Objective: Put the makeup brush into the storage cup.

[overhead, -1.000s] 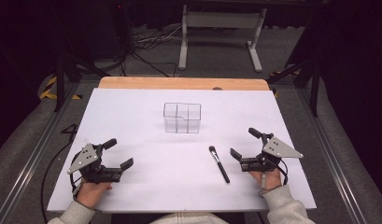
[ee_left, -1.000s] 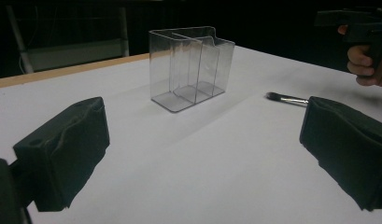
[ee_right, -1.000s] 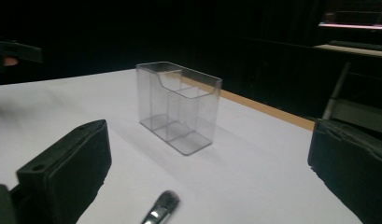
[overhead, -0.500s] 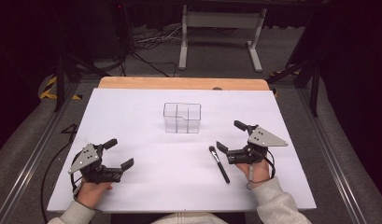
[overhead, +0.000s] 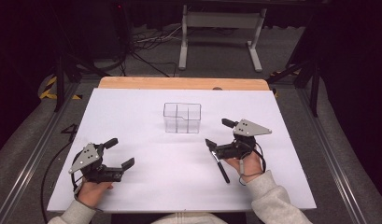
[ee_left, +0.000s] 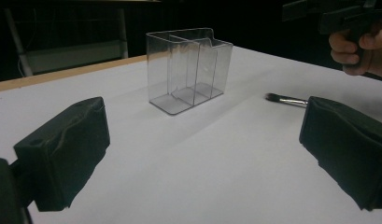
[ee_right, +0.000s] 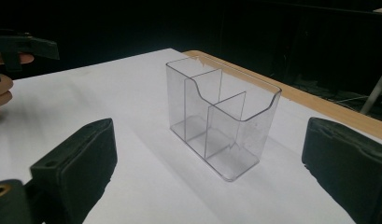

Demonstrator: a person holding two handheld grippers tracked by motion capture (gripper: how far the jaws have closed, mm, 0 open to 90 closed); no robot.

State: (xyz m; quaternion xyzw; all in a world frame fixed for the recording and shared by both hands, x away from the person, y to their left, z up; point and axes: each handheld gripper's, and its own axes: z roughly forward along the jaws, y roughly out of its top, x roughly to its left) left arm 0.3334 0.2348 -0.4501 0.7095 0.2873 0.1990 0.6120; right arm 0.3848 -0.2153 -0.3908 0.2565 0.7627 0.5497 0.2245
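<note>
Your right tool [overhead: 217, 133] hovers over the white table [overhead: 132, 116], jaws spread wide with nothing between them. It sits directly above the brush [overhead: 216, 160], a slim black makeup brush lying flat on the table; the bristle end points toward the far side and the handle runs back toward you beneath your right hand [overhead: 247, 163]. In the left gripper view, the bristle tip and metal ferrule of the brush [ee_left: 284, 99] rest on the table surface, untouched, with your right hand [ee_left: 361, 49] held above them.

Your left tool [overhead: 119, 152] rests low at the near left of the table, well apart from the brush, its jaws likewise spread and empty.

The clear organiser [overhead: 181, 117] stands upright at the table's centre, beyond both tools. The right gripper view shows the organiser [ee_right: 223, 116] as a transparent box with inner partitions forming several compartments, all empty, with one long wall cut lower in a curved dip.
</note>
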